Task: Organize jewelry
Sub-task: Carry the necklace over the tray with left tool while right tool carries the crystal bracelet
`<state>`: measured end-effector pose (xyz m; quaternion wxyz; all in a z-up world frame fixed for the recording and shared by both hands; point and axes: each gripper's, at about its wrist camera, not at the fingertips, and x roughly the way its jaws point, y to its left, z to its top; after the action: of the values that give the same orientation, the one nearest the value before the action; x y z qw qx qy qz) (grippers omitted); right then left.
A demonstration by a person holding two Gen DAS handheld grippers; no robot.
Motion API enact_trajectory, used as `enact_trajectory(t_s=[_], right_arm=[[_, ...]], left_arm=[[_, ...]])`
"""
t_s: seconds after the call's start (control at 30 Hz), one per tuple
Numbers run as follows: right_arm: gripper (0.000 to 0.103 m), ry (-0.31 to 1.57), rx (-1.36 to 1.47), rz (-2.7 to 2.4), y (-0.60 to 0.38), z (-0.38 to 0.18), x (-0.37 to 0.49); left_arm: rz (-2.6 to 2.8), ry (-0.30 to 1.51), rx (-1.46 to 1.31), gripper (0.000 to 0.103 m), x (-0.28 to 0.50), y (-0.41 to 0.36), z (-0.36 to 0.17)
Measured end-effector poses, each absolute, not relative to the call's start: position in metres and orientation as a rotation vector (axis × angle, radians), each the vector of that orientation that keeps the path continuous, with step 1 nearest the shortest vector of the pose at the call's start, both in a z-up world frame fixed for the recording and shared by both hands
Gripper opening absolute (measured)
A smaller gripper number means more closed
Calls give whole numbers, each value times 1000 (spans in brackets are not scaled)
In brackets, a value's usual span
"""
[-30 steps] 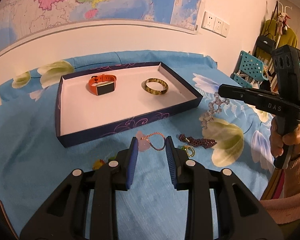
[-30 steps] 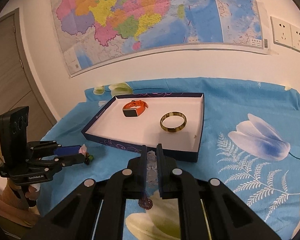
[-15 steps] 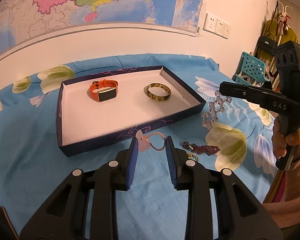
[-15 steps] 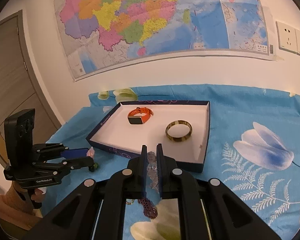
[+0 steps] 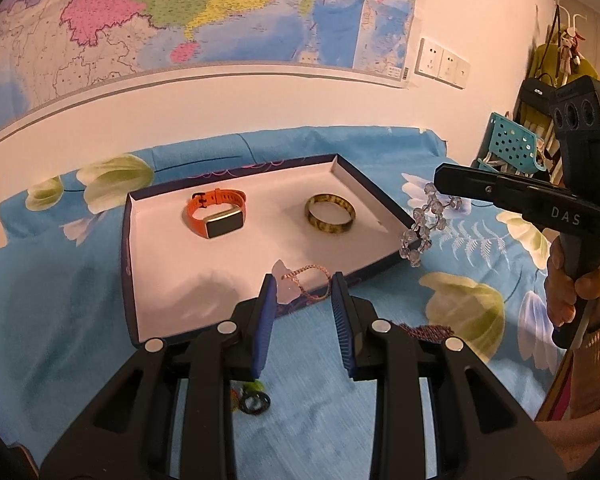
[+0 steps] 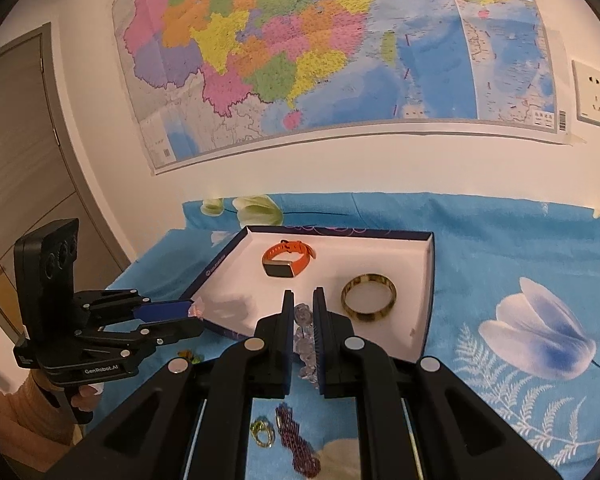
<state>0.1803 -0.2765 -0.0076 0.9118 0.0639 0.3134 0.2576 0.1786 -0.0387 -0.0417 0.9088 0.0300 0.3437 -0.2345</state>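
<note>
Both grippers hover at the tray's (image 5: 129,264) near edge, ready to drop loads inside. The right gripper (image 6: 301,322) is clamped on a clear bead bracelet (image 5: 422,226). The left gripper (image 5: 303,294), partly closed, pinches a pink-stone cord bracelet (image 5: 300,280).

Counting now: one dark-blue shallow cardboard tray (image 5: 129,264), with two pieces inside, one orange-strapped smartwatch (image 5: 216,218) and one mottled amber bangle (image 5: 331,215). One clear crystal bead bracelet (image 5: 420,229), one thin pink cord bracelet with a pale stone (image 5: 300,280), one purple beaded strand (image 6: 296,444), one gold ring (image 6: 262,434), one dark ring (image 5: 254,403). Two black tools, left (image 5: 304,300) and right (image 6: 301,308).
</note>
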Motion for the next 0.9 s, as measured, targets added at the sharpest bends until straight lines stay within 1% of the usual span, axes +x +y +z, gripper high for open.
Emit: enact_trajectory(t_s=[0.9], right_arm=[[8, 692, 166, 566, -256, -20, 231]], left_arm=[[-428, 734, 54, 28, 224, -32, -49]])
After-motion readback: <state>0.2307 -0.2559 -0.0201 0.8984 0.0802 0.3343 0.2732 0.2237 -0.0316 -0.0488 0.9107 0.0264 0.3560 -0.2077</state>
